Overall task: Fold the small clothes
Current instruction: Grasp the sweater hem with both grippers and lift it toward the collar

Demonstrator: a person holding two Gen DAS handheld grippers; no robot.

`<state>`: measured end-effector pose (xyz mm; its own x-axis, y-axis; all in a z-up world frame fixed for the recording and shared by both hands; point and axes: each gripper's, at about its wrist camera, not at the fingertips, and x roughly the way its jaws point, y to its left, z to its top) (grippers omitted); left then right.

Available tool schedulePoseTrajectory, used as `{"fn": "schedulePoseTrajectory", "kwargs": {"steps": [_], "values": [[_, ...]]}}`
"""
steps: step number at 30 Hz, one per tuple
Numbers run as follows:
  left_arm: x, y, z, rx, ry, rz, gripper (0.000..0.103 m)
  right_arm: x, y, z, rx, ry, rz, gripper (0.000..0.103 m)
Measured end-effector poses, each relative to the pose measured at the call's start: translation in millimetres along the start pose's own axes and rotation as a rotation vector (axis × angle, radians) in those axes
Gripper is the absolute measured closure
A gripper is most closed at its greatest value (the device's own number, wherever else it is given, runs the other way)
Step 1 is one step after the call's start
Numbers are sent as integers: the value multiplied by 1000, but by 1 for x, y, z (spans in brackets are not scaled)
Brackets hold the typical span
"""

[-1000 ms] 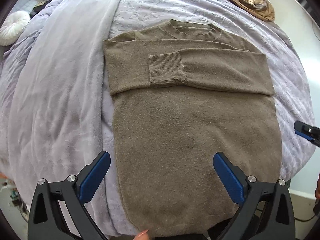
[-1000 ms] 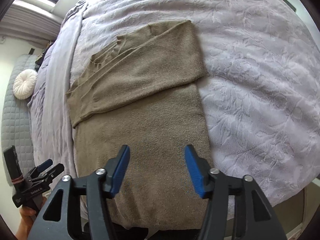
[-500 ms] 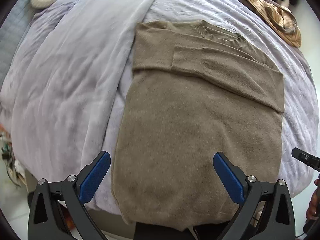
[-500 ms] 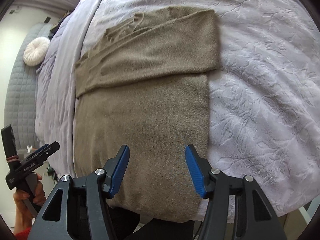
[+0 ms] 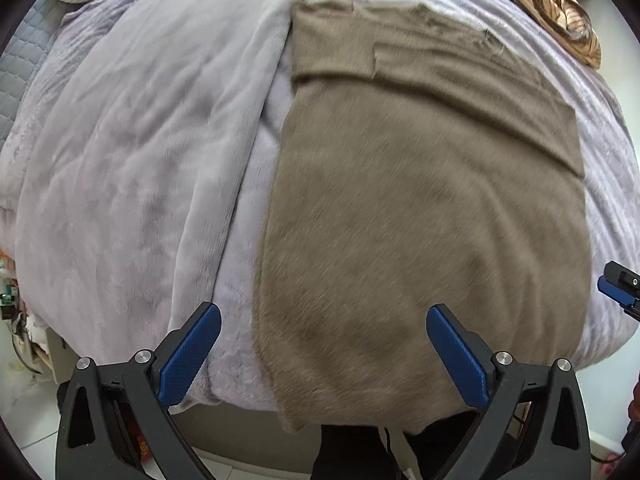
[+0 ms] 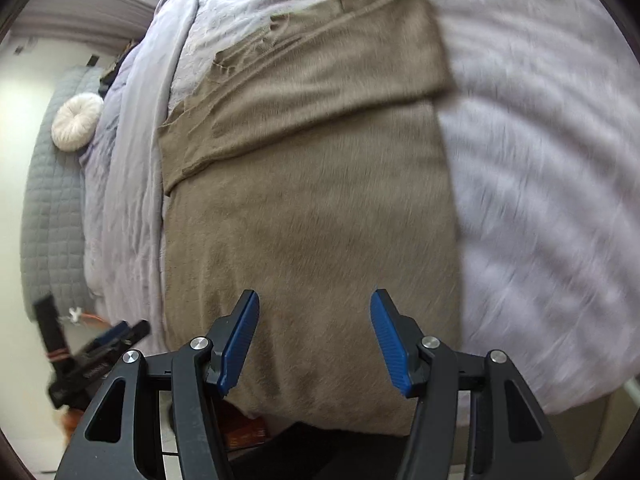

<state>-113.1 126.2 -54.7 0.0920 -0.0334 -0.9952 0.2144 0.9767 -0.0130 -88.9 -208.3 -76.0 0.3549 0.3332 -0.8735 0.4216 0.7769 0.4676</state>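
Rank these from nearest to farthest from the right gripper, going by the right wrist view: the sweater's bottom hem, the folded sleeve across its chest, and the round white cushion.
From the right gripper:
1. Sweater's bottom hem, directly under the open jaws at the bed's near edge.
2. Folded sleeve, farther up across the chest.
3. Round white cushion, far left, past the sweater.

black gripper (image 5: 323, 354) frames, blue pads — silver screws
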Motion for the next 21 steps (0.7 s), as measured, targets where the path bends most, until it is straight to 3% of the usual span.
{"fn": "schedulePoseTrajectory", "kwargs": {"steps": [8, 13, 18, 21], "values": [[35, 27, -51, 17, 77, -14, 0, 17, -14, -65, 40, 17, -32, 41], [56, 34, -72, 14, 113, -80, 0, 25, -40, -103, 73, 33, -42, 41], [68, 26, -83, 30, 126, -141, 0, 39, -61, -124, 70, 77, -79, 37], [71, 21, -86, 42, 117, -139, 0, 49, -73, -128, 88, 84, -81, 37]]}}
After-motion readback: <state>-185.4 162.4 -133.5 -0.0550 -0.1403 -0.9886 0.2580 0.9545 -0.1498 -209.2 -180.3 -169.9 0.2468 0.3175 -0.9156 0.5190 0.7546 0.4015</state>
